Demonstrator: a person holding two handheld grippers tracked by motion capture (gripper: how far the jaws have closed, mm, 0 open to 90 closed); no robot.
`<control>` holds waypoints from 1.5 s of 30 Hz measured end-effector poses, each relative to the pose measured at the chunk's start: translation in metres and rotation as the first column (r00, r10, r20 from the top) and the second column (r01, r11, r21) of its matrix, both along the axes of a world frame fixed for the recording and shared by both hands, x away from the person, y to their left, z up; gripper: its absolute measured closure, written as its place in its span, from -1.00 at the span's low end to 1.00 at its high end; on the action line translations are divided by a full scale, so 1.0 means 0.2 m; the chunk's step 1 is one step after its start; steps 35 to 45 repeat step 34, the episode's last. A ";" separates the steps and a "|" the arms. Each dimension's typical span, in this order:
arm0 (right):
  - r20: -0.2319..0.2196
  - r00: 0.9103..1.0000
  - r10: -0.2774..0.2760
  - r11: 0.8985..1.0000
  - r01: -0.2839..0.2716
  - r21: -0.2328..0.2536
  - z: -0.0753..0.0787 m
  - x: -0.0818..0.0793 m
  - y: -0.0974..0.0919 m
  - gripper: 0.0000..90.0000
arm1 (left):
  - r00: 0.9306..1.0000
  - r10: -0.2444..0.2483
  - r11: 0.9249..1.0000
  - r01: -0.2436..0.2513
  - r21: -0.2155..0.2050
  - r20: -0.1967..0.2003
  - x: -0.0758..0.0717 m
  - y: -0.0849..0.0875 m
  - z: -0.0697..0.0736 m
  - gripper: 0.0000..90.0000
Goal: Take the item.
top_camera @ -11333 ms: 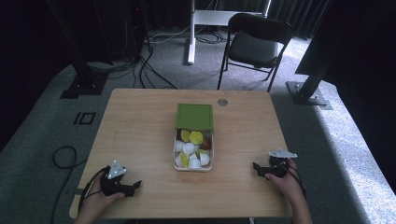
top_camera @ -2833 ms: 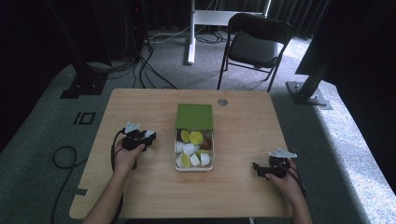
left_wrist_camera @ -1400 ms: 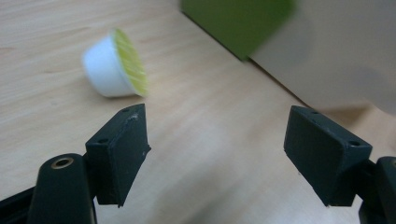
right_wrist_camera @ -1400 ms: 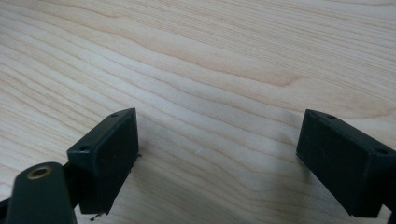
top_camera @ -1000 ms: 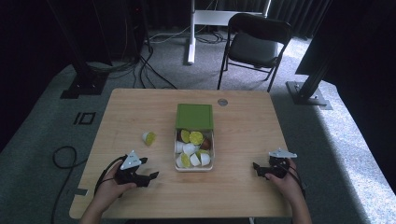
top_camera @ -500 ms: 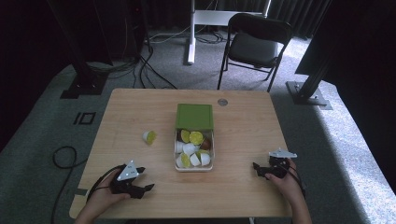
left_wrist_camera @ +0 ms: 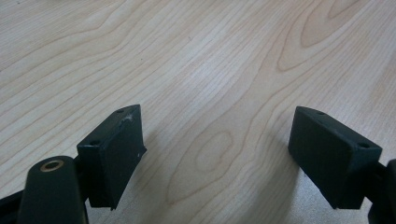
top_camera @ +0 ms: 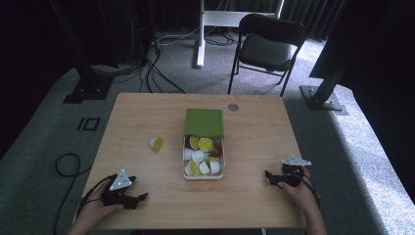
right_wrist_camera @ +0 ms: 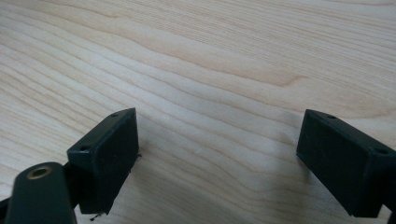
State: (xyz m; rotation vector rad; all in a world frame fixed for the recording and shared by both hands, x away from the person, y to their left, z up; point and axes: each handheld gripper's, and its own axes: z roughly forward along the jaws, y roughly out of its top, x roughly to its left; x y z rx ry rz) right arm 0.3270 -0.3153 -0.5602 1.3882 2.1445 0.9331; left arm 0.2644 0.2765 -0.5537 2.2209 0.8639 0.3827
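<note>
A clear box (top_camera: 221, 171) with a green lid (top_camera: 203, 121) flipped back sits mid-table, holding several white, yellow-green and brown capsules. One yellow-green capsule (top_camera: 156, 143) lies alone on the wood, left of the box. My left gripper (top_camera: 138, 200) rests near the table's front left edge, open, with bare wood between its jaws (left_wrist_camera: 215, 154). My right gripper (top_camera: 270, 177) rests at the front right, also open over bare wood (right_wrist_camera: 217, 158).
The wooden table (top_camera: 137, 117) carries a small round grommet (top_camera: 233, 106) behind the box. A folding chair (top_camera: 266, 46) stands beyond the far edge, and cables (top_camera: 66, 164) trail on the carpet at left.
A yellow-green capsule now lies on the table left of the box. My left gripper has drawn back from there to the front left edge. The right gripper has stayed put.
</note>
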 end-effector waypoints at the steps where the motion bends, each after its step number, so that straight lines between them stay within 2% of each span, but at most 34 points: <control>1: 0.000 1.000 0.000 1.000 0.000 0.000 0.00 0.00 0.00 -0.72 | 1.000 0.004 1.000 -0.004 0.003 -0.001 0.00 0.00 0.00 -0.59; 5: 0.000 1.000 0.000 1.000 0.000 0.000 0.00 0.00 0.00 -0.72 | 1.000 0.004 1.000 -0.004 0.002 -0.002 0.00 0.00 0.00 -0.60; 8: 0.000 1.000 0.000 1.000 0.000 0.000 0.00 0.00 0.00 -0.72 | 0.999 0.033 0.999 -0.033 0.000 -0.003 0.00 -0.01 0.00 -0.61; 17: 0.000 1.000 0.000 1.000 0.000 0.000 0.00 0.00 0.00 -0.72 | 0.998 0.069 0.998 -0.069 0.005 -0.009 0.01 -0.04 0.00 -0.72; 45: 0.000 1.000 0.000 1.000 0.000 0.000 0.00 0.00 0.00 -0.72 | 0.997 0.074 0.997 -0.074 0.006 -0.010 0.01 -0.05 0.00 -0.72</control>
